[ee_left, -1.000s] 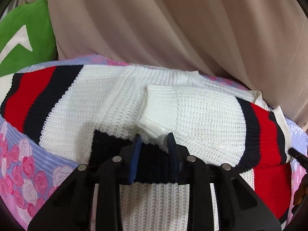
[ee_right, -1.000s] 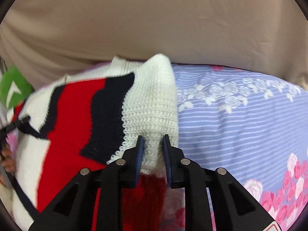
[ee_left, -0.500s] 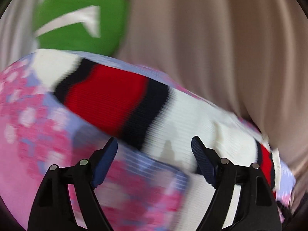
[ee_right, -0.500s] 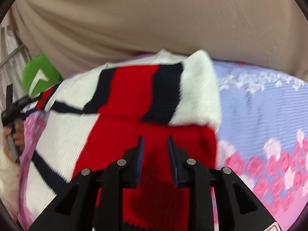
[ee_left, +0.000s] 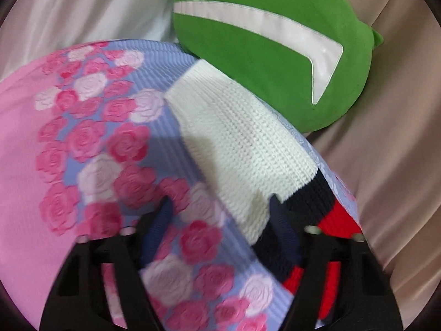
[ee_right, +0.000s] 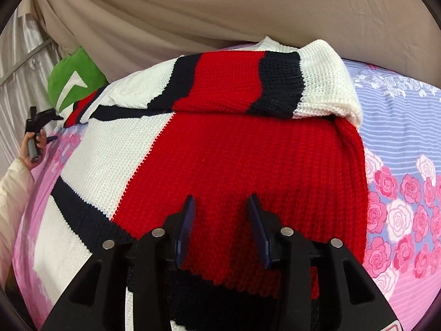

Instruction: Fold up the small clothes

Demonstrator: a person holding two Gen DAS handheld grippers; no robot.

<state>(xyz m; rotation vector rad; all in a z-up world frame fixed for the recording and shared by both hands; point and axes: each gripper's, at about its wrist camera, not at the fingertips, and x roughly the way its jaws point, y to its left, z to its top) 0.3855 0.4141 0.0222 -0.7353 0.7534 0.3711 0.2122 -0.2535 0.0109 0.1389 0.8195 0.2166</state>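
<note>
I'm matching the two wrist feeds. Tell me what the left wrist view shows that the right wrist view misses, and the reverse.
Only the left wrist view: the sweater's outstretched sleeve up close, its white cuff end lying flat on the sheet beside the cushion, and the left gripper with jaws open around the sleeve's edge, having just been closing.

Only the right wrist view: the sweater's red body with the other sleeve folded across it, the person's hand, and the right gripper, jaws open, empty, having just been opening.

Both: the sweater, the floral sheet, the green cushion, the beige curtain.
</note>
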